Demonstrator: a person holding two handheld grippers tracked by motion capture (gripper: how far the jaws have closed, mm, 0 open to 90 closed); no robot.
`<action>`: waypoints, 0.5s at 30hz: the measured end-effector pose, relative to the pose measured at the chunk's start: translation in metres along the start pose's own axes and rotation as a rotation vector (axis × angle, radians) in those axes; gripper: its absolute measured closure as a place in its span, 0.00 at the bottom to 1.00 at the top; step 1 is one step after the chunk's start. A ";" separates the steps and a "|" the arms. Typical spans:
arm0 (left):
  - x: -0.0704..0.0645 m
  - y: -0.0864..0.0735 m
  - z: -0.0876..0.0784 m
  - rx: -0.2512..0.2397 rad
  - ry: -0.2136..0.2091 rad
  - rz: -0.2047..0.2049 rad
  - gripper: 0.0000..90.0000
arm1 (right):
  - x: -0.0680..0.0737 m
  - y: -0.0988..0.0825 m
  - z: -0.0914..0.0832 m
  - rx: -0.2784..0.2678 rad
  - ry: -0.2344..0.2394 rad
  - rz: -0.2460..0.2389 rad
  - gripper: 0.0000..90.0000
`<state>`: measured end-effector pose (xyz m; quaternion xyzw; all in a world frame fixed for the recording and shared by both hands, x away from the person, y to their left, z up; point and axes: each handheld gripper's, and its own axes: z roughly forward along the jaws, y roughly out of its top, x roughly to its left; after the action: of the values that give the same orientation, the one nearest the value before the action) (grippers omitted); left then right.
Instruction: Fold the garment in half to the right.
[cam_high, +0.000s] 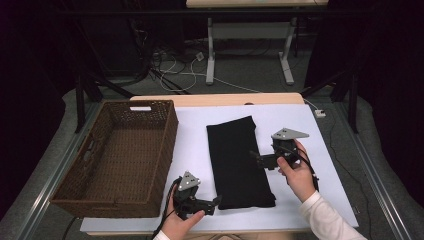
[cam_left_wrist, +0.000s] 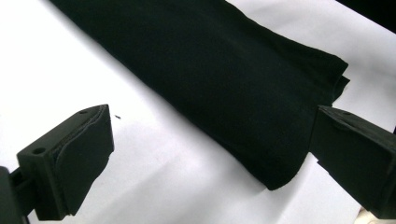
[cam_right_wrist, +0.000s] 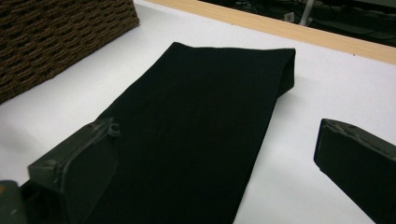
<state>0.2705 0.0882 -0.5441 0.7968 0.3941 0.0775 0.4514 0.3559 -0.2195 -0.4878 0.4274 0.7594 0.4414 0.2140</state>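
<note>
No legible text, label, brand, number or sign appears on any object; a small pale tag on the basket (cam_high: 140, 108) is unreadable.

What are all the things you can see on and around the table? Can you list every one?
folded cloth: one, black, flat in the middle of the white table top, long way running front to back
basket: one, brown wicker, nothing inside it, on the left part of the table beside the cloth
table: one, white top with a light wood edge at the back
cables: several, white and black, on the grey floor behind the table
second table's legs: white, farther back on the floor
left gripper: one, black, jaws open, at the cloth's near left corner
right gripper: one, black, jaws open, at the cloth's right edge
hands: two, one holding each gripper, white sleeve on the right arm
</note>
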 end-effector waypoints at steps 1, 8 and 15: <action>0.000 0.000 0.000 0.002 0.001 0.000 0.00 | 0.001 -0.002 -0.001 -0.004 0.001 0.008 0.00; 0.000 0.000 0.001 0.011 -0.001 0.017 0.00 | 0.006 -0.018 -0.009 -0.035 -0.001 0.002 0.01; 0.003 0.004 0.001 0.011 -0.001 -0.011 0.00 | 0.011 -0.030 -0.019 -0.043 0.012 -0.004 0.01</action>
<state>0.2754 0.0883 -0.5428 0.7971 0.3986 0.0727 0.4477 0.3227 -0.2268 -0.5027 0.4186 0.7519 0.4595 0.2195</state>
